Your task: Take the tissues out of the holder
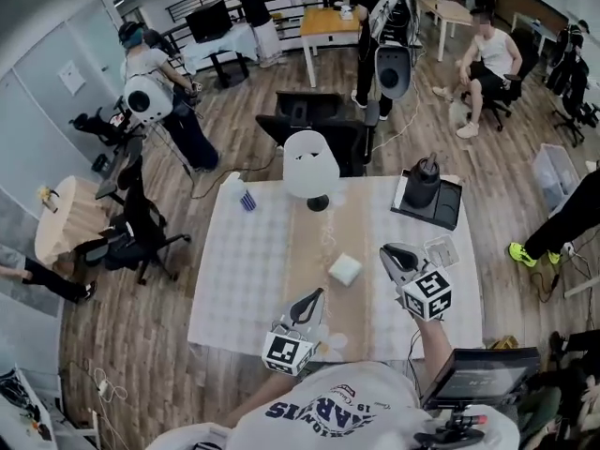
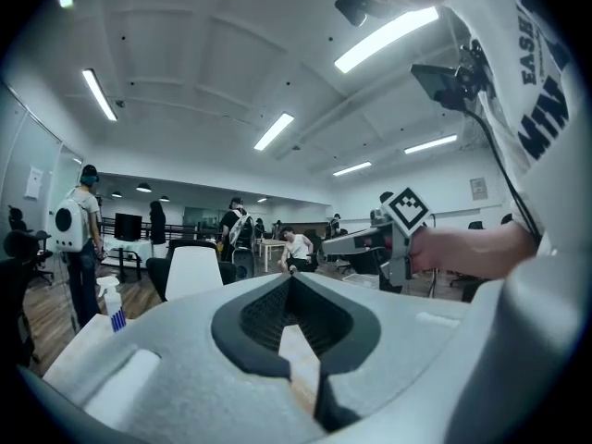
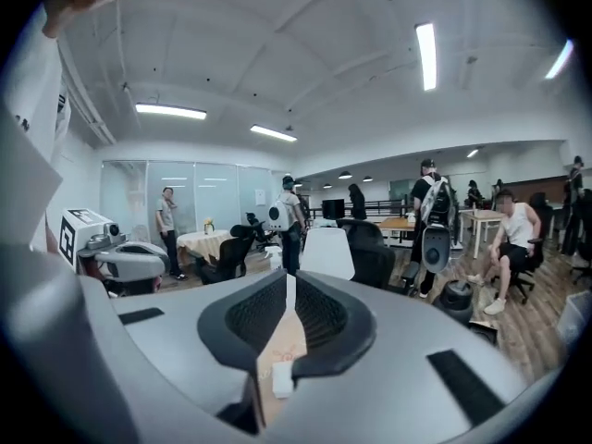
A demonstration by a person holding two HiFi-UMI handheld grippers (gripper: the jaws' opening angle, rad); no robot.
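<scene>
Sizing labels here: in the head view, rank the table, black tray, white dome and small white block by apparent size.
Table
Black tray and white dome: too alike to rank; the dome stands taller, nearer the camera
Small white block

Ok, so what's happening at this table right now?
A person holds a gripper in each hand over the near side of a cloth-covered table. The left tongs and the right tongs are both shut and empty, touching nothing. A small white square lies on the tan runner near them; a tall white rounded object stands farther back.
</scene>
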